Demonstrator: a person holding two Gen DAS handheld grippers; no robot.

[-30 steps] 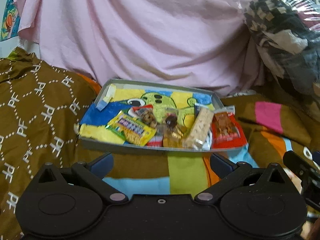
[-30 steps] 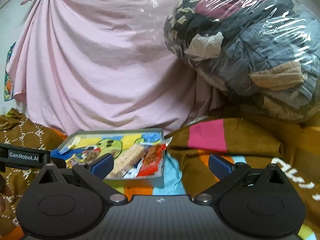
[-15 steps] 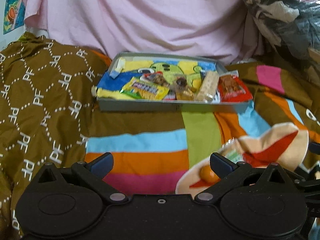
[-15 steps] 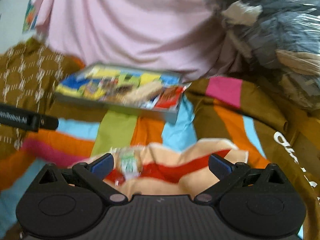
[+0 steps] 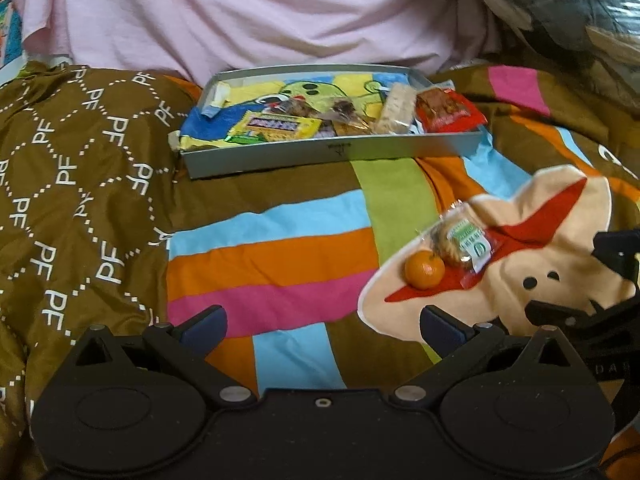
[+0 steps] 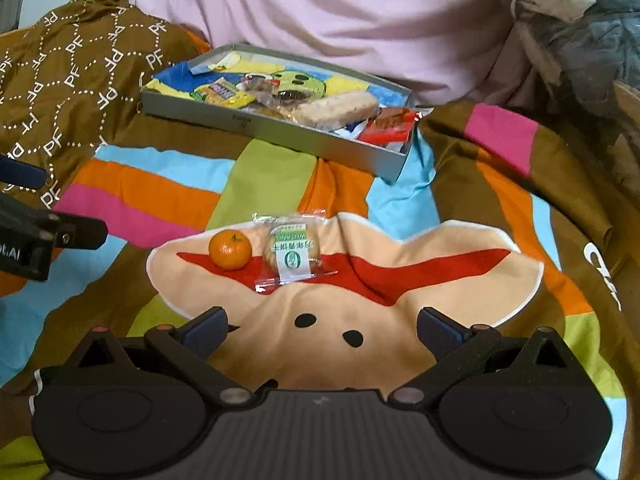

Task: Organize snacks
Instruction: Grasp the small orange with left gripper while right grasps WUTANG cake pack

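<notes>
Holding several wrapped snacks [image 5: 446, 110], grey tray [image 5: 328, 156] rests on bedspread [image 5: 280, 252]; left gripper [image 5: 323, 325] and right gripper [image 6: 322, 326] released, empty

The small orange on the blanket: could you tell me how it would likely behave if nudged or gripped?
The orange is round, so it would probably roll on a nudge. It touches the wrapped pastry, which might block it that way. Its skin looks smooth, perhaps slippery.

Orange [image 5: 424, 269] touching wrapped cookie [image 5: 460, 242]; snack tray [image 5: 332, 154] beyond.
</notes>
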